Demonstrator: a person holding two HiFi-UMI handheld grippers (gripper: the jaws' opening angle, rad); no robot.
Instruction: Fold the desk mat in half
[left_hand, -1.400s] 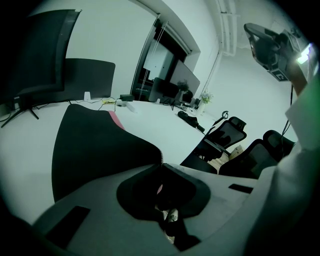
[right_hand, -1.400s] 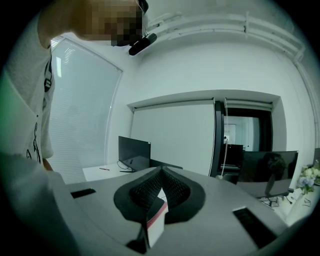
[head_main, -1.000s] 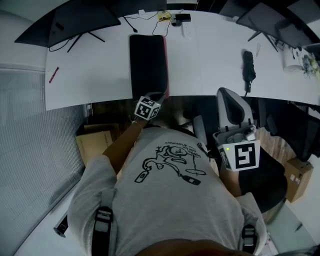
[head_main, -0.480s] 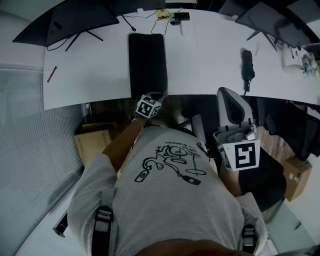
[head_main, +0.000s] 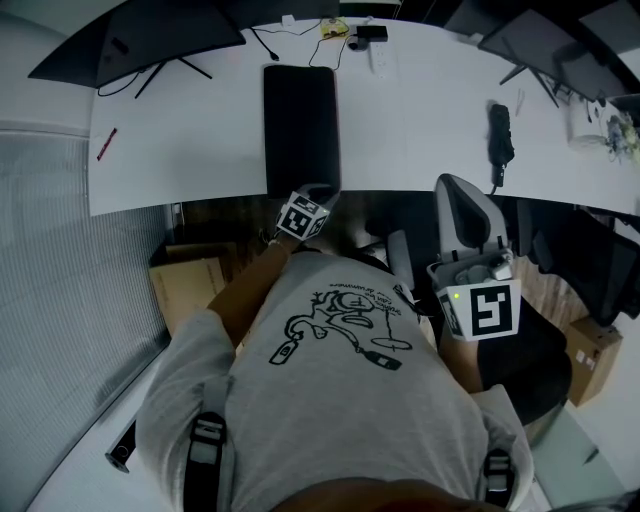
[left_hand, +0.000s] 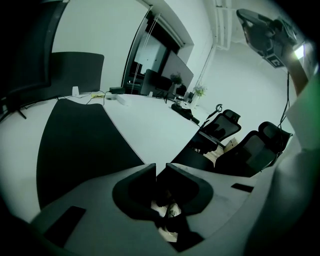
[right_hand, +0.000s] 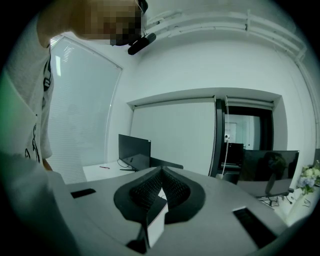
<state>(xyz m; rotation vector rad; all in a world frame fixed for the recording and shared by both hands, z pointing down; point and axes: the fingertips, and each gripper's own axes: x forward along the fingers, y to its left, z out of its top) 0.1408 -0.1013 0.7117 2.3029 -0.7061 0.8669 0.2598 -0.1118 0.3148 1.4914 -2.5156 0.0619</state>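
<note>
The black desk mat (head_main: 301, 125) lies folded flat on the white desk (head_main: 420, 120), a narrow strip running from the back to the near edge. In the left gripper view the desk mat (left_hand: 75, 145) fills the left side. My left gripper (head_main: 317, 192) hovers at the desk's near edge, by the mat's near right corner. Its jaws are opening, with a narrow gap and nothing between them (left_hand: 160, 171). My right gripper (head_main: 478, 272) is held up off the desk beside an office chair (head_main: 468, 215), its jaws closed together and empty (right_hand: 160, 172).
Monitors (head_main: 150, 40) (head_main: 545, 45) stand at the desk's back corners, with cables and small devices (head_main: 355, 35) between them. A black folded umbrella (head_main: 498, 135) lies on the right, a red pen (head_main: 107, 146) on the left. Cardboard boxes (head_main: 190, 285) (head_main: 595, 350) sit on the floor.
The left gripper's jaws have parted and let go of the mat's edge. The reddish raised edge along the mat's right side has dropped flat. The right gripper has not moved.
</note>
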